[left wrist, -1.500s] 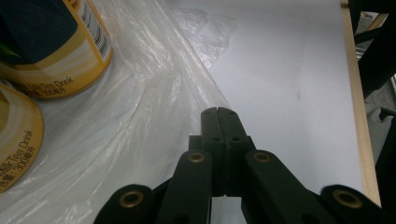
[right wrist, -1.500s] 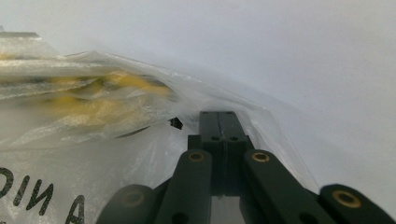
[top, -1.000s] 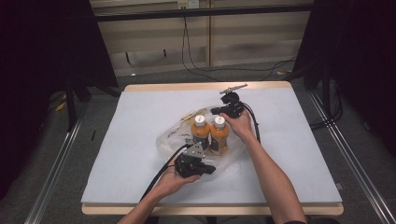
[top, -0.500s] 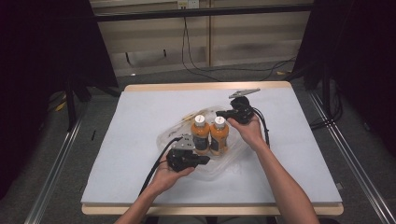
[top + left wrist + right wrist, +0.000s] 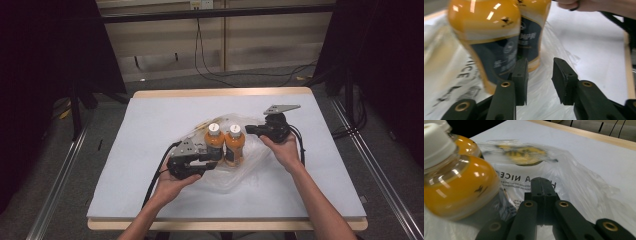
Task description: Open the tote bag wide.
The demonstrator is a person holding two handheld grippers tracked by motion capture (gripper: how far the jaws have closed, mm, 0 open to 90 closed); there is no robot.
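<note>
**Ana:** Beside the two orange bottles, on the near side, sits the left tool. Why is it parked so close?

**Ben:** My guess is that it was steadying the left bottle. Its jaws have just been opening, and the left gripper view shows them parted with nothing between the pads; the bottle's label stands just beyond the nearer pad, not pinched.

**Ana:** So the bottles stand by themselves?

**Ben:** Yes, both upright, the right bottle touching its neighbour, white caps up. They stand on the clear plastic bag, which lies crumpled and spread flat on the counter. Most likely the work is packing: bottles get set on the bag first so its film can be drawn up around them.

**Ana:** And the right tool?

**Ben:** Clenched, just to the right of the bottles, level with their shoulders. In the right gripper view its jaws are pressed together, with bag film lying around and beyond the tips; whether a fold is actually caught between them I cannot tell.

**Ana:** Why hold it there?

**Ben:** Probably to work the bag's edge near the bottles without tipping them.
</note>
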